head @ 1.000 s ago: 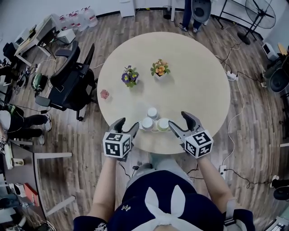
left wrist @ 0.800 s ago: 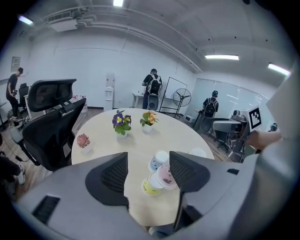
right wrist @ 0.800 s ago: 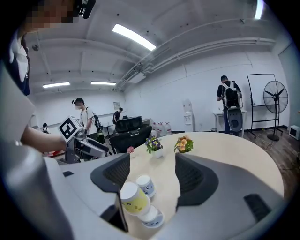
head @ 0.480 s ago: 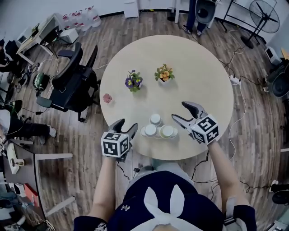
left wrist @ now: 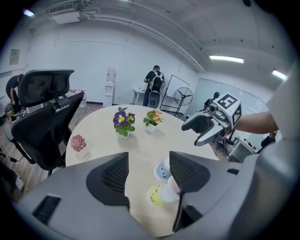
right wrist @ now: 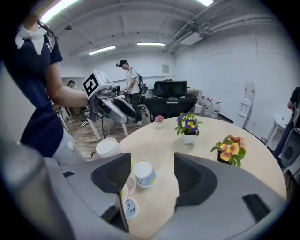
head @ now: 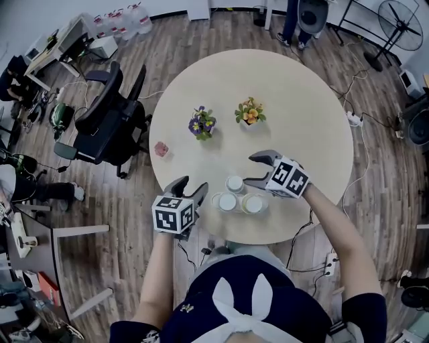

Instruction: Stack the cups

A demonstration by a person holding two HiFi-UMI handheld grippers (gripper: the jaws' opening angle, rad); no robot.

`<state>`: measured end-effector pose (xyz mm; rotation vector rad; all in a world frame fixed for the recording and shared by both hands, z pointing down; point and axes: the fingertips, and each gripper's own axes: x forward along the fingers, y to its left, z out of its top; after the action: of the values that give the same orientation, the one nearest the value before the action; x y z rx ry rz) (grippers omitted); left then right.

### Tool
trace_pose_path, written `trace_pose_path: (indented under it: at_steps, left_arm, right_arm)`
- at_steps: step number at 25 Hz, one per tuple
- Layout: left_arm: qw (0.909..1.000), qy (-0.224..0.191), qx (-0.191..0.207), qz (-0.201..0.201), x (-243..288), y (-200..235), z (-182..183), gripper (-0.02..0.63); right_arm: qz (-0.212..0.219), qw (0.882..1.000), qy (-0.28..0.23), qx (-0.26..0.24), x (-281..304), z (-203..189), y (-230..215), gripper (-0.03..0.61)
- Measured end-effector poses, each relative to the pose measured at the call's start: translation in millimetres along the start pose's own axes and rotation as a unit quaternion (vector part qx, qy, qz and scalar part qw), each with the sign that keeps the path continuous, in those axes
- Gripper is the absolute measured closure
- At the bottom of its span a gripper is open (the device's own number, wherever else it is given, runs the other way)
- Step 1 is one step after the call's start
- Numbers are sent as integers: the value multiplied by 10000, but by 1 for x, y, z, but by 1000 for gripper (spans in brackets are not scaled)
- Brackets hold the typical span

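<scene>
our right gripper (head: 249, 169) is spread wide, nothing clamped. it hangs over the right-front part of the round table (head: 301, 100) w/ the jaws pointing left, toward the cups. the fingertip (head: 248, 181) nearer us sits just beside the back cup (head: 234, 183). in the right gripper view that cup, white on top w/ a blue pattern lower down, shows in the gap b/w the jaws but ahead of the tips, not gripped. our left gripper (head: 191, 184) is also wide open and empty. it's held at the table's near edge, just left of the cups, jaws aimed out across the top.

there are three cups, bunched tight nr the table's front edge: the back cup, then a front-left cup (head: 228, 201) and a front-right cup (head: 253, 203) side by side. none sits inside another. in the left gripper view one is yellow-green and one pinkish. they seem to stand mouth-down, tho the wide-angle view is too warped for us to be sure.

further out, toward the table's middle, stand two small potted plants near each other: a purple-flowered plant (head: 202, 124) and an orange-flowered plant (head: 250, 112). a small pink plant (head: 161, 149) sits alone nr the left rim. off the table to the left is a black office chair (head: 107, 120) on the wood floor. a standing fan (head: 395, 17) is at top right, and a person (head: 288, 27) stands beyond the far edge.
</scene>
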<state>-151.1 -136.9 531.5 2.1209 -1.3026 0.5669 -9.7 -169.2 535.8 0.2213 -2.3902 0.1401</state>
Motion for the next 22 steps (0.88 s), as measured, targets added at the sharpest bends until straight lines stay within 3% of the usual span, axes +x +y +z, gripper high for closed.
trace_pose_path:
  at_steps: [4, 10, 17, 22]
  left_arm:
    - [10000, 64, -45, -39, 8, 3, 1, 337]
    - [9998, 179, -90, -55, 18, 6, -2, 337]
    - [9992, 358, -184, -58, 23, 13, -12, 337]
    - [9986, 474, -206, -112, 27, 11, -18, 337]
  right_arm:
    - [410, 9959, 575, -559, 29, -12, 8, 288]
    - [978, 9707, 1388, -1700, 58, -33, 24, 278]
    - [1396, 9409, 1988, -2361, 80, -56, 31, 270]
    - [1513, 9322, 2148, -2489, 89, -64, 30, 270]
